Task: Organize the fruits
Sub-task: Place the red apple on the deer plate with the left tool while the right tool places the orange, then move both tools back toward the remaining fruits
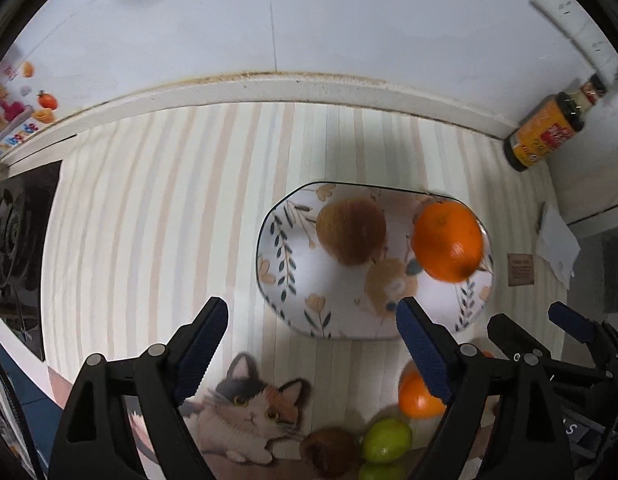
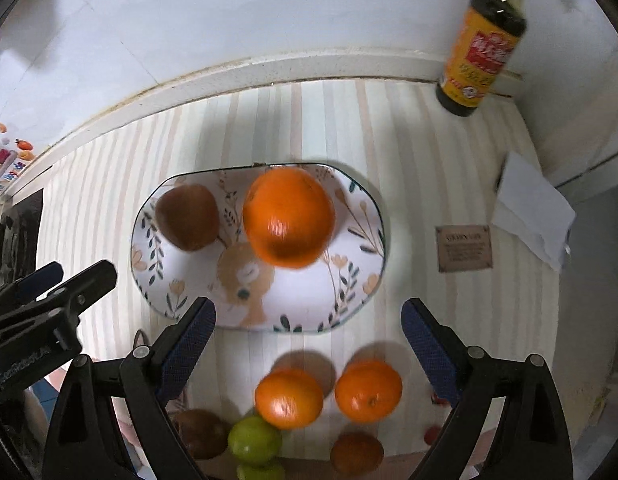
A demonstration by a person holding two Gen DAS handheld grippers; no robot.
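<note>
The bench (image 2: pixel 109 184) carries a striped mat up to a white raised back edge. A floral plate (image 2: pixel 349 300) sits mid-bench, well off the back edge, with open striped surface to its left and behind it.

On the plate, a large orange (image 2: pixel 289 216) lies toward the back rim and a brown fruit (image 2: pixel 187 216) lies at the left side; the two are apart. The orange is motion-blurred in both views, so whether it rests on the plate cannot be confirmed.

Near the front edge sits a loose group: two oranges (image 2: pixel 289 398) (image 2: pixel 368 390) side by side, a green fruit (image 2: pixel 255 440) touching the left one, a second green fruit (image 2: pixel 261 473) cut off by the frame, a brown fruit (image 2: pixel 201 432) partly behind the gripper finger, and a darker round fruit (image 2: pixel 356 452) of uncertain kind.

The right gripper (image 2: pixel 309 320) stands over the plate's front rim, its tongs wide apart and empty. The left gripper (image 1: pixel 309 320) stands left of it, tongs likewise apart and empty, over the mat's cat print (image 1: pixel 249 412).

A sauce bottle (image 2: pixel 481 44) stands in the back right corner. A folded white paper (image 2: pixel 533 216) and a small brown label (image 2: pixel 464 248) lie at the right side. A dark stove top (image 1: pixel 17 236) borders the left edge, only partly visible.
</note>
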